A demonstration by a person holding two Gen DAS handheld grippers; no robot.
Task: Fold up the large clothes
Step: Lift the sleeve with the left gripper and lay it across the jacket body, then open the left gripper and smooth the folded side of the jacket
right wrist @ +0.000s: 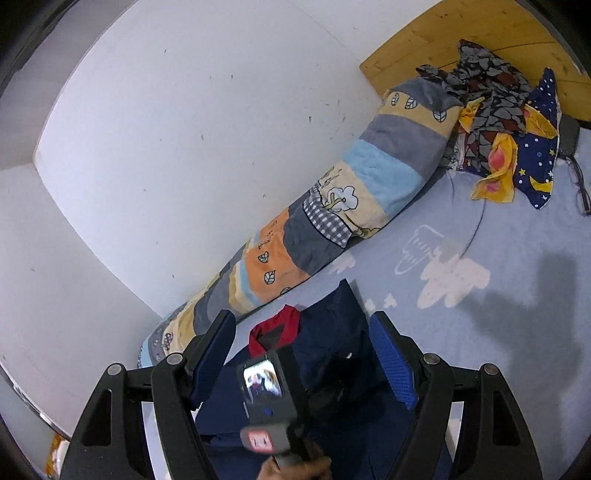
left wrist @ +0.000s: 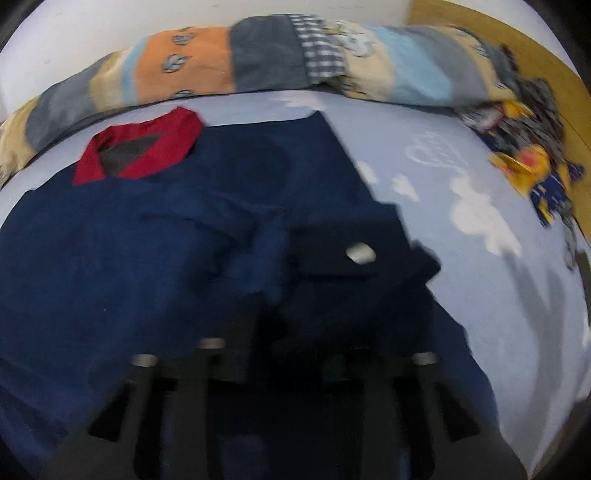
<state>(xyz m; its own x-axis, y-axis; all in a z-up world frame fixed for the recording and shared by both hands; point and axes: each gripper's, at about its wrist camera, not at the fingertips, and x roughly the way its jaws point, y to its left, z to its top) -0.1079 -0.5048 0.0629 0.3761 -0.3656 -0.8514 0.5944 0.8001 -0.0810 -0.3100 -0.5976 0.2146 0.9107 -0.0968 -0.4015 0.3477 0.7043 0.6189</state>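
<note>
A large navy garment (left wrist: 129, 258) with a red collar (left wrist: 147, 147) lies spread on the light blue bedsheet (left wrist: 461, 277). In the blurred left wrist view my left gripper (left wrist: 266, 317) sits low over the garment, its jaws close together with a dark fold with a silver snap (left wrist: 360, 254) bunched over them. In the right wrist view my right gripper (right wrist: 303, 332) is open and empty, held above the garment (right wrist: 332, 332) and its red collar (right wrist: 277, 328). The left gripper's body and camera (right wrist: 269, 398) show between the right fingers.
A long patchwork bolster (right wrist: 332, 206) lies along the white wall (right wrist: 166, 129). A pile of patterned clothes (right wrist: 509, 136) sits at the head of the bed by the wooden headboard (right wrist: 480, 33). Glasses (right wrist: 580, 181) lie on the sheet at the far right.
</note>
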